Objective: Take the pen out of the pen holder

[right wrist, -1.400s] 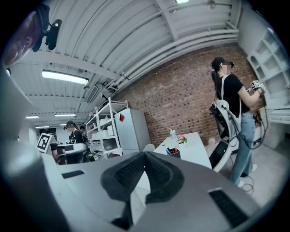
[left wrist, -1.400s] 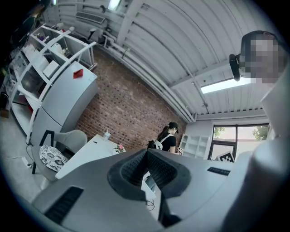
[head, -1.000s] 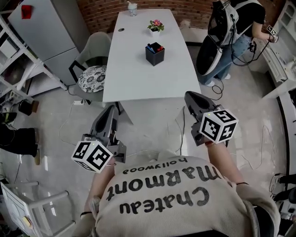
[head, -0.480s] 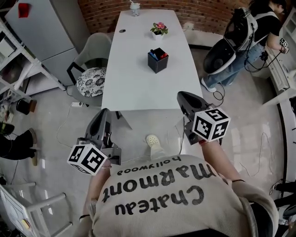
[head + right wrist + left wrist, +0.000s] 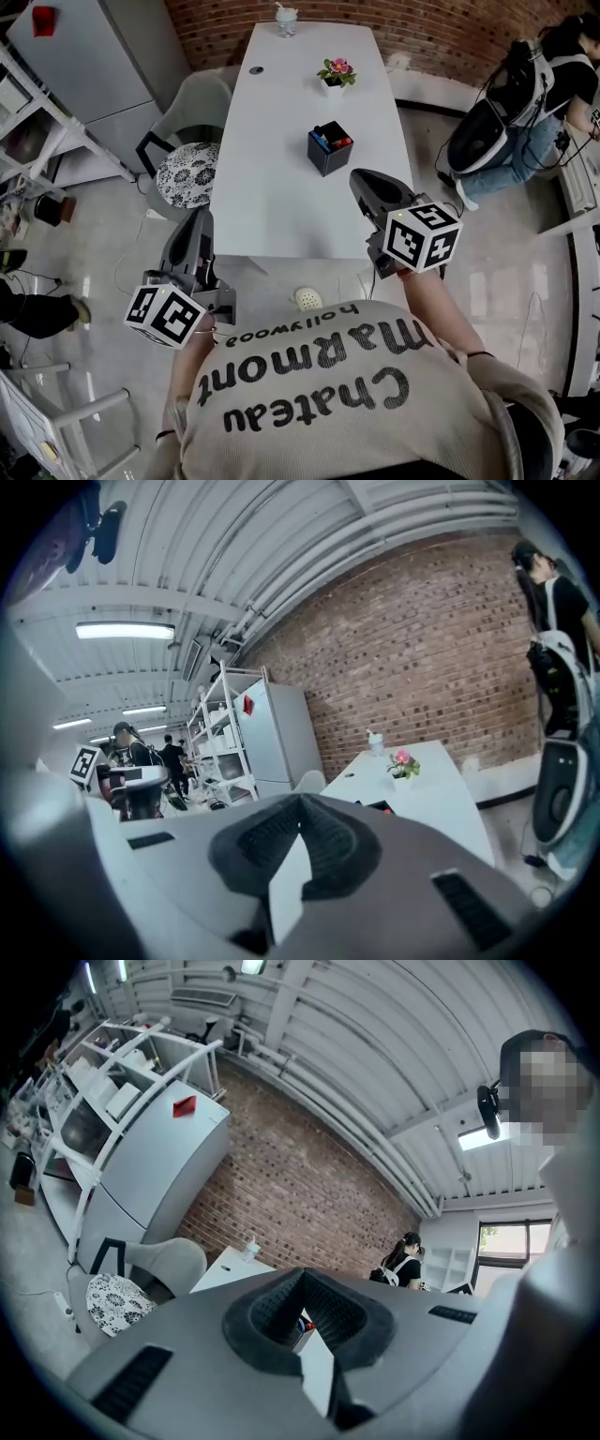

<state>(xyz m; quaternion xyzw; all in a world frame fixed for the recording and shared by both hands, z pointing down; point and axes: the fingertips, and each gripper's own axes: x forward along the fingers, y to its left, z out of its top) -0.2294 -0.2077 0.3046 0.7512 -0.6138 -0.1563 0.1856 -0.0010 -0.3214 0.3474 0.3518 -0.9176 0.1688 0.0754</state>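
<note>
While the closed right claw [image 5: 364, 183] hovers over the worktop's [image 5: 272, 187] near right corner, the closed left claw [image 5: 194, 225] points level off its left edge.

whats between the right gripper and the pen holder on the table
Only bare white table. In the head view the right gripper points toward the pen holder from the table's near right side, and nothing stands on the stretch between them.
</note>
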